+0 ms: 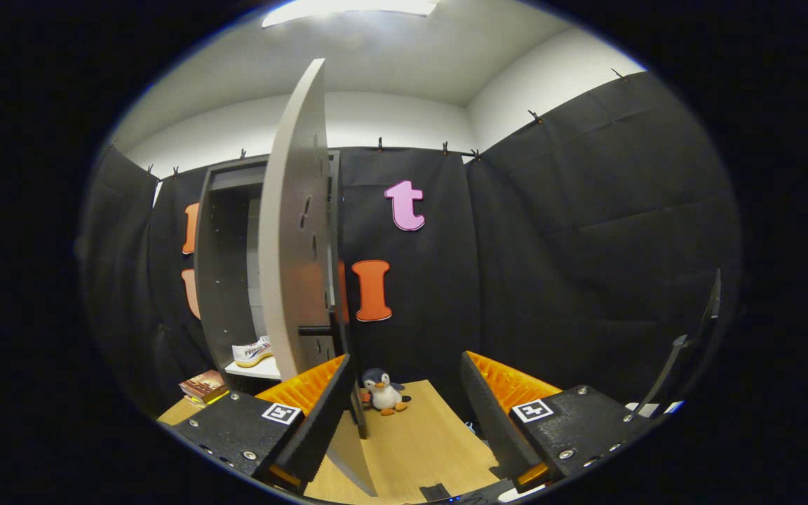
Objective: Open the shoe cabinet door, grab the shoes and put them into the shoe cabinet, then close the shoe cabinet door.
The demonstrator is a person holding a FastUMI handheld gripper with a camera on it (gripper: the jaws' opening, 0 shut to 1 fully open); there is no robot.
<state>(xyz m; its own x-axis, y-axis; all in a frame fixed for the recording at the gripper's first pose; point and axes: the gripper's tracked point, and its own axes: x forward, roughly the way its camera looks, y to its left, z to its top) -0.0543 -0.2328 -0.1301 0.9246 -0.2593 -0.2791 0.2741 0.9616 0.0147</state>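
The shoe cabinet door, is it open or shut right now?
Open. The shoe cabinet door stands swung out edge-on, baring the inside, where a shoe sits on a shelf. The gripper is open, its left finger beside the door.

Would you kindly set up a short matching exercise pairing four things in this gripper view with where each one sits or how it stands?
Things:
1. cabinet door
2. shoe
3. toy penguin
4. gripper

Descriptions:
A. on the wooden tabletop, ahead between the fingers
B. swung open, its edge just ahead of the left finger
C. open, fingers apart, holding nothing
D. on a white shelf inside the cabinet

Pairs: 1-B, 2-D, 3-A, 4-C
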